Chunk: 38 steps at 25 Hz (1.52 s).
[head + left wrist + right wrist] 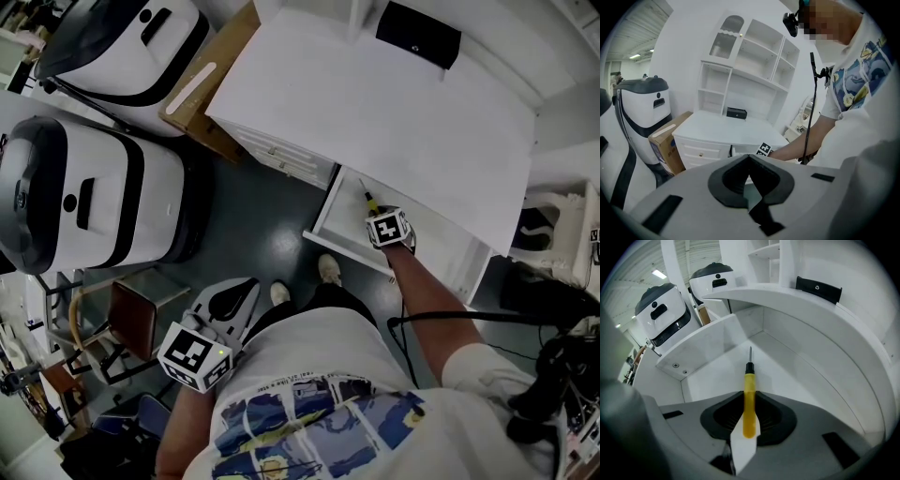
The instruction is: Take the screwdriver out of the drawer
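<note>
A screwdriver (749, 399) with a yellow handle and a thin metal shaft lies on the floor of the open white drawer (797, 376), its tip pointing toward the drawer's back. My right gripper (749, 414) reaches steeply down into the drawer, and its dark pads sit against both sides of the yellow handle. From above, the right gripper (378, 221) stands over the drawer (328, 214) with the screwdriver (367, 198) just beyond it. My left gripper (749, 161) hangs back by the person's hip, jaws together and empty; its marker cube (195, 357) shows low in the head view.
The drawer sticks out from under a white desk (394, 112) with a black box (418, 35) on top and shelves (754, 65) behind. Two white and black machines (84, 197) and a cardboard box (202, 80) stand to the left. A chair (141, 314) sits near the person's feet.
</note>
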### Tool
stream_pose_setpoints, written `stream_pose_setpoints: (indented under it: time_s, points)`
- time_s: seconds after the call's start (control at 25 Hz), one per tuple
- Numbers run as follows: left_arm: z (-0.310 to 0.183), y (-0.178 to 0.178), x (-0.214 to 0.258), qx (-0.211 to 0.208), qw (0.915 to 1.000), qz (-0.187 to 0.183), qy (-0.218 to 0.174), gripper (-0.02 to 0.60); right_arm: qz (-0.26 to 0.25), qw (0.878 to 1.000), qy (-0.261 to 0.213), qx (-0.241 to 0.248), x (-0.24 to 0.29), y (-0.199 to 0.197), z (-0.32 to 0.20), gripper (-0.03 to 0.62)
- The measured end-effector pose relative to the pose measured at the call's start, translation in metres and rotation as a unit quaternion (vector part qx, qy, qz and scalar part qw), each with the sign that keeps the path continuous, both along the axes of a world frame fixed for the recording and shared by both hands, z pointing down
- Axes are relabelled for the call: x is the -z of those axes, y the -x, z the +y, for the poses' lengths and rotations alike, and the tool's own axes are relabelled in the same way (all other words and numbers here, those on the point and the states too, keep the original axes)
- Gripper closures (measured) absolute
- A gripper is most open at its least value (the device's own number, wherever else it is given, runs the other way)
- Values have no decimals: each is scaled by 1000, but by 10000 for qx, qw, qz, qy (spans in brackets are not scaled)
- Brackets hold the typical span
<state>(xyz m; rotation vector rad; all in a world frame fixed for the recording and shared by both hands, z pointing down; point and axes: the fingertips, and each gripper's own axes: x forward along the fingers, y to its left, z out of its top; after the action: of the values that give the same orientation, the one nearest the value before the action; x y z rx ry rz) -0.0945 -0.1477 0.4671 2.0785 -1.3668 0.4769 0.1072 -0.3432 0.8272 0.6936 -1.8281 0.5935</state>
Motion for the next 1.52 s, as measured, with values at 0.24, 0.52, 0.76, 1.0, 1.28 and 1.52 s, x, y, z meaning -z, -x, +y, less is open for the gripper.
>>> stream_pose_setpoints:
  time_s: [0.24, 0.52, 0.76, 1.0, 1.28, 1.52]
  points:
    - [5, 5, 4, -148, 9997, 85, -168, 568, 63, 9998, -163, -8, 26, -7, 1, 500]
    - [18, 5, 6, -266, 9987, 245, -365, 568, 17, 9997, -225, 3, 55, -11, 11, 502]
    - [36, 9, 8, -298, 9976, 359, -508, 568, -4, 9994, -341, 107, 82, -13, 27, 502]
    - [54, 20, 10, -310, 9965, 424, -651, 568, -88, 9989, -463, 21, 112, -13, 45, 502]
    - [74, 29, 12, -502, 9950, 418, -758, 568, -369, 9974, -624, -19, 152, 1, 73, 500]
    - [90, 33, 14, -709, 9929, 441, -844, 568, -639, 9955, -707, -19, 183, 20, 107, 500]
